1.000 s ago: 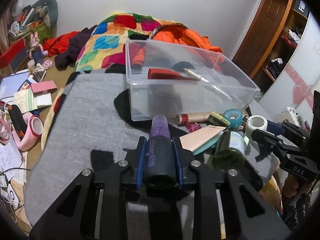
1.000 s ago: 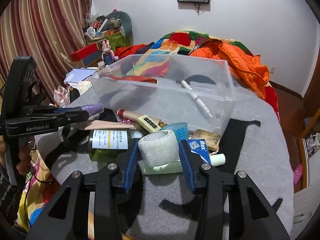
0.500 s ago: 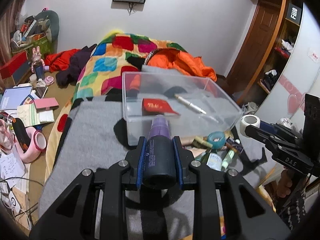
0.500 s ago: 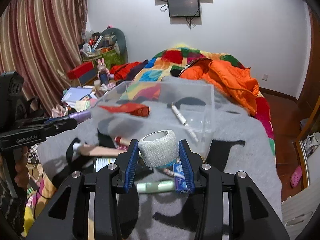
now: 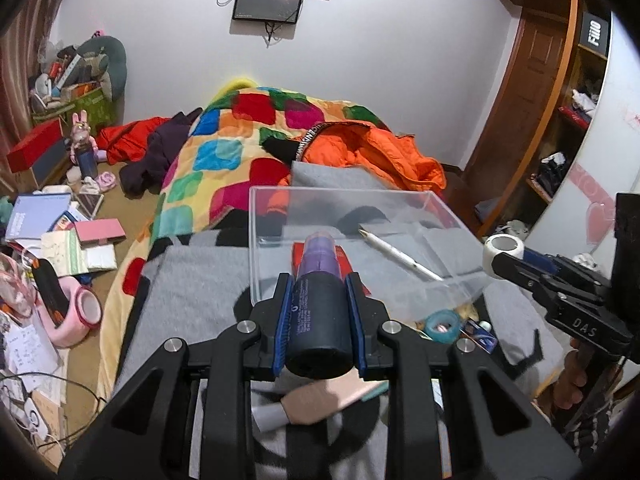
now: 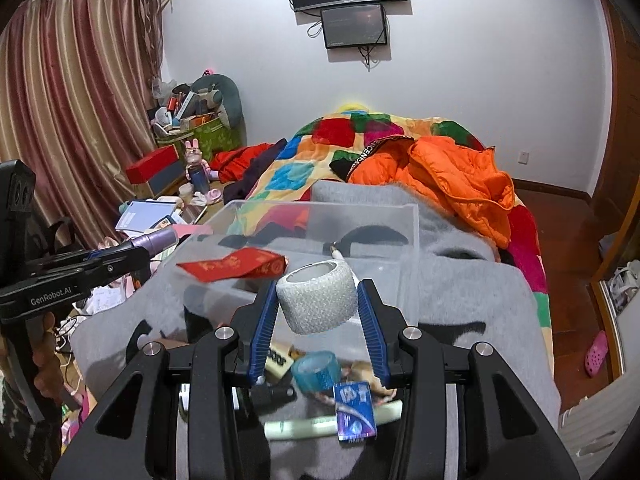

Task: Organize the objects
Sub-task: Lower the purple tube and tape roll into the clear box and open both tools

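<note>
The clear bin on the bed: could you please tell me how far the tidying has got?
Done: the clear bin holds a red packet and a white pen. In hand: the left gripper grips a dark bottle; the right gripper grips a white tape roll. Left: a blue tape ring, blue packet and pale tube on the grey blanket.

Bottle (image 5: pixel 319 316) black, purple cap; tape roll (image 6: pixel 317 298) white; blanket (image 5: pixel 192 300) grey

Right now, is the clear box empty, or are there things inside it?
Not empty: the clear box holds a red packet and a white pen on its floor.
</note>
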Tool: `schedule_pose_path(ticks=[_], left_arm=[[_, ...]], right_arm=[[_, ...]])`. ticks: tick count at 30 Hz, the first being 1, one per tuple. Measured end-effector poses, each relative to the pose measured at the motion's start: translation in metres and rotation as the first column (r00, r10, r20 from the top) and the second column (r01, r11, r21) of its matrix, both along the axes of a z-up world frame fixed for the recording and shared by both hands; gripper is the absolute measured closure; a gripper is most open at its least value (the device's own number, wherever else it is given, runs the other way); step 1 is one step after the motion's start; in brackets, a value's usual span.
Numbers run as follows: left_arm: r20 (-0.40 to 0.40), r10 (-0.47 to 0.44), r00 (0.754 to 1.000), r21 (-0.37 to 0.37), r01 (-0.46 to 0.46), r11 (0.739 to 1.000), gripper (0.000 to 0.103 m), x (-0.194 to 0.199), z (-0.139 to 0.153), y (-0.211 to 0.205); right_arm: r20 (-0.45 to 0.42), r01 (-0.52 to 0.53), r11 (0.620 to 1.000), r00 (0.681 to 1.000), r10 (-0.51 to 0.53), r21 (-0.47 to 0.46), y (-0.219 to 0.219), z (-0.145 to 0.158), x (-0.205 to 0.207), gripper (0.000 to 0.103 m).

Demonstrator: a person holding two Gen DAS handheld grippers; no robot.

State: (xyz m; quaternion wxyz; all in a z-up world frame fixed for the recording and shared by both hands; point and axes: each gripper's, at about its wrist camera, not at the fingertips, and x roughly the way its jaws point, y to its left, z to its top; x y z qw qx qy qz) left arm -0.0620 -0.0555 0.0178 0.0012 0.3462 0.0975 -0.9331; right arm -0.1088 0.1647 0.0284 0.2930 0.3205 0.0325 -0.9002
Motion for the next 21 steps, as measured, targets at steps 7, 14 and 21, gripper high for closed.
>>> schedule_pose_path(ticks=[7, 14, 21], left_arm=[[0.030, 0.017, 0.999, -0.011, -0.017, 1.000, 0.078, -0.025, -0.008, -0.005], [0.069, 0.022, 0.997, 0.007, -0.022, 1.000, 0.078, -0.047, -0.019, -0.011], [0.102, 0.017, 0.995, 0.009, -0.018, 1.000, 0.078, -0.068, -0.027, -0.011]], right_arm=[[0.031, 0.037, 0.999, 0.999, -0.037, 0.000, -0.010, -0.003, -0.028, 0.066], [0.073, 0.046, 0.999, 0.996, -0.047, 0.014, -0.020, -0.013, -0.052, 0.066], [0.098, 0.019, 0.998, 0.995, -0.025, 0.054, -0.037, -0.025, -0.062, 0.066]])
